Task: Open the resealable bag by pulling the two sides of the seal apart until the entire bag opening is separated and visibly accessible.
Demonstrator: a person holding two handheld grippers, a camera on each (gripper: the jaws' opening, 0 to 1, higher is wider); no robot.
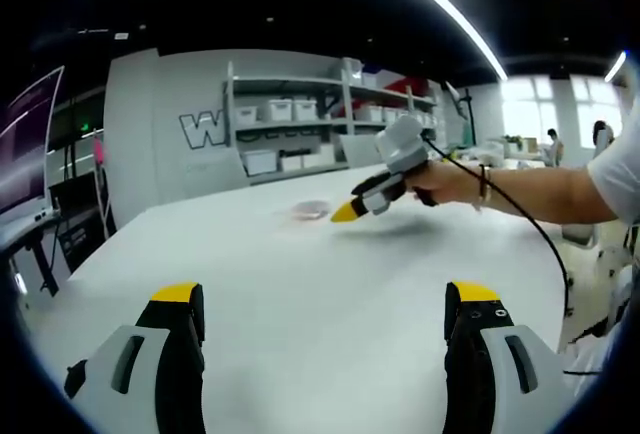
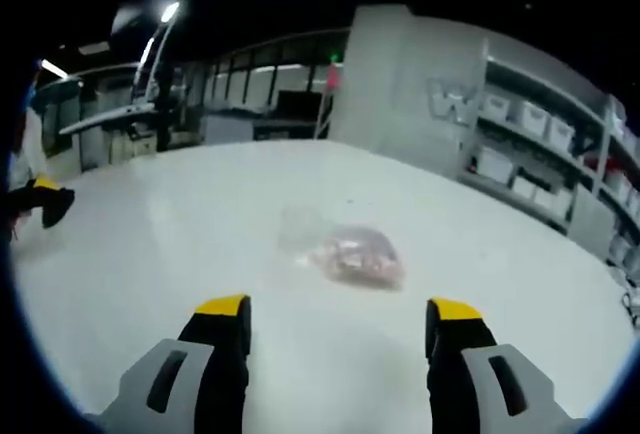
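Right hand-held gripper (image 2: 337, 319) jaws apart, resealable bag (image 2: 355, 254) just ahead on table (image 2: 150, 224).

Left gripper view: bright and fairly sharp. A ceiling light strip (image 1: 440, 4) runs overhead against a dark ceiling; windows (image 1: 555, 114) at the far right are blown out white. The white bench (image 1: 330, 304) is evenly lit, with a soft shadow under the right gripper (image 1: 346, 213). Straight lines bow near the edges. Right gripper view: dimmer and softer, blurred overall. A lamp (image 2: 170, 11) flares at upper left, pale sheen on the bench top. The resealable bag (image 2: 352, 255) looks smeared, edges unclear. Shelves (image 2: 545, 154) curve with the fisheye.
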